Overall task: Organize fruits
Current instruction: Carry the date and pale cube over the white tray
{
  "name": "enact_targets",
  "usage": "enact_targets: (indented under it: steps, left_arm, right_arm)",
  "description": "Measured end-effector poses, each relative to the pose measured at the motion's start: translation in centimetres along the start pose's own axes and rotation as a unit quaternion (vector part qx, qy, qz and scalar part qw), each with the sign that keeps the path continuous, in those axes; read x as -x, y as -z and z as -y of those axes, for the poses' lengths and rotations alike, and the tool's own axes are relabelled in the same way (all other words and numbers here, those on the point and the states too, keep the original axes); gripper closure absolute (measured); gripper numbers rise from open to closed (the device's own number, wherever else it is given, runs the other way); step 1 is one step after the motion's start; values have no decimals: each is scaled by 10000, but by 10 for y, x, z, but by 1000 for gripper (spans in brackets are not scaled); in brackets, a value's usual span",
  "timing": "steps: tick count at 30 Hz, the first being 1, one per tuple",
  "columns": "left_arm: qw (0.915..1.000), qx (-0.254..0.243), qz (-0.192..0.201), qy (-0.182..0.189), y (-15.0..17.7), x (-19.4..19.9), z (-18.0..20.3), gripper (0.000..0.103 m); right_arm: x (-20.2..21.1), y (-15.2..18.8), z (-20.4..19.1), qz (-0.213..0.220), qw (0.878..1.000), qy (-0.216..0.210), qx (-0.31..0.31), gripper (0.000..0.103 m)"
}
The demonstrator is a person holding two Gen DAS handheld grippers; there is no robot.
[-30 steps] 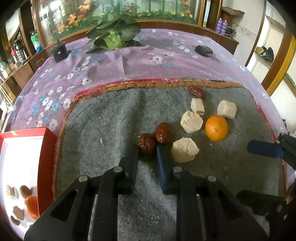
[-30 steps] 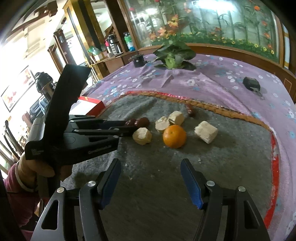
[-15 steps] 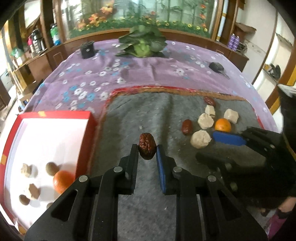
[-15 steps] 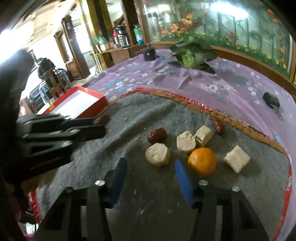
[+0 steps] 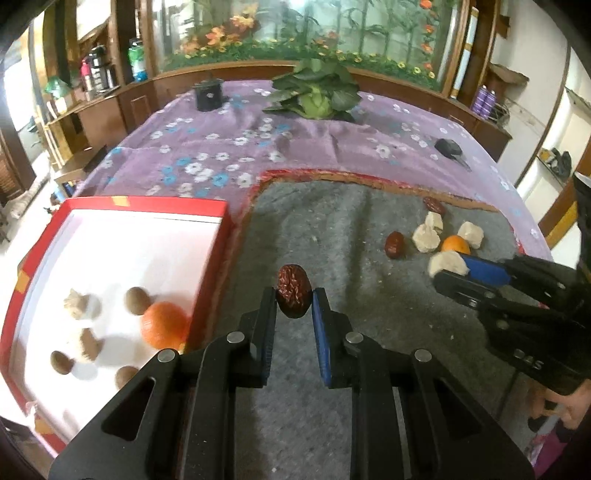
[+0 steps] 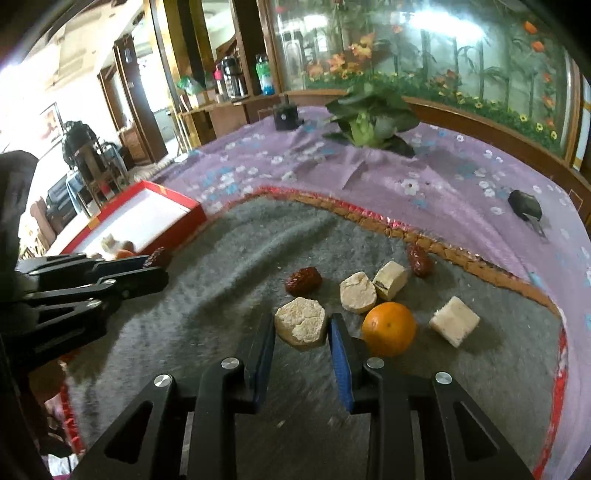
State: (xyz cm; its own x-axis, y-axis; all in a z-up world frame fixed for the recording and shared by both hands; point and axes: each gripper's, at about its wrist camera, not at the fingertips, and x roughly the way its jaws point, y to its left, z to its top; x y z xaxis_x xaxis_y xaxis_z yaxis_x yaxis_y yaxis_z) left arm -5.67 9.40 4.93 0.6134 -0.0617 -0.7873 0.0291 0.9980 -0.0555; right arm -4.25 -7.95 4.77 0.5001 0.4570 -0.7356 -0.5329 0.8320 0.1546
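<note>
left tongs (image 5: 294, 300): gripping red date (image 5: 293, 295), now lifted off mat | right tongs (image 6: 301, 330): closing around pale cake (image 6: 301, 324)

A lived-in home is shown: a bench draped in a floral cloth (image 5: 229, 147), beyond the jaws a long aquarium (image 5: 332, 33) framed in wood, flasks (image 6: 232, 79) on a sideboard, and a picture (image 6: 50, 123) hung on the wall.
</note>
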Motion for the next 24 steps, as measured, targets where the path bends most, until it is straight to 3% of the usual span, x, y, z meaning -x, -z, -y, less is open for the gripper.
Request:
enact_targets:
  steps: [11, 24]
  left_arm:
    - [9991, 182, 197, -337, 13, 29, -25, 84]
    - [9948, 651, 271, -730, 24, 44, -87, 84]
  right_arm:
    - [13, 3, -55, 62, 9987, -314, 385, 74]
    - [-2, -16, -122, -11, 9925, -783, 943, 74]
